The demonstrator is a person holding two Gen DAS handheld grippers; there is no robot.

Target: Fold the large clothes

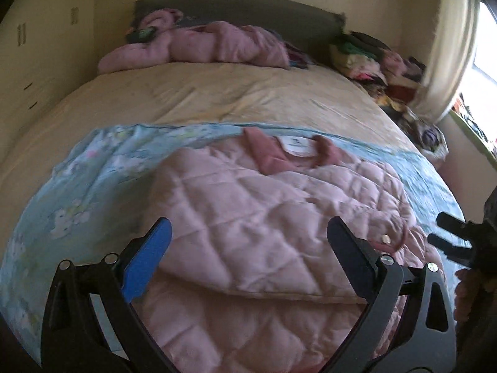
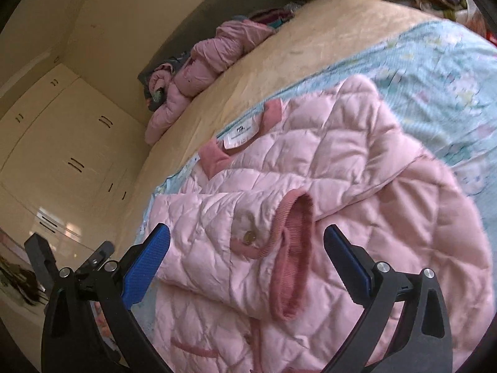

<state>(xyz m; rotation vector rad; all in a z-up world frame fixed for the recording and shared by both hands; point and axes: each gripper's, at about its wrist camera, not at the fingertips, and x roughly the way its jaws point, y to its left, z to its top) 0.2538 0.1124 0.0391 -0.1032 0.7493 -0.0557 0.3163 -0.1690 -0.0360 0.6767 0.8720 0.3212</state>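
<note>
Two grippers, left gripper (image 1: 248, 239) and right gripper (image 2: 247, 248), spread wide and empty above pale pink quilted jacket (image 1: 273, 205) on blue floral sheet (image 1: 77, 186). Best next: pinching ribbed pink cuff (image 2: 292, 248), laying sleeve flat across chest.

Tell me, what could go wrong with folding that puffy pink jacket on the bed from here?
1. Both the left gripper and the right gripper are open with nothing held, so the folded-over sleeve of the pink quilted jacket might spring back; the padding looks bouncy.
2. The ribbed cuff and its snap button lie between the right gripper's fingers, so a grab could pinch only the cuff.
3. The blue floral sheet beneath could bunch if the jacket is dragged.
</note>
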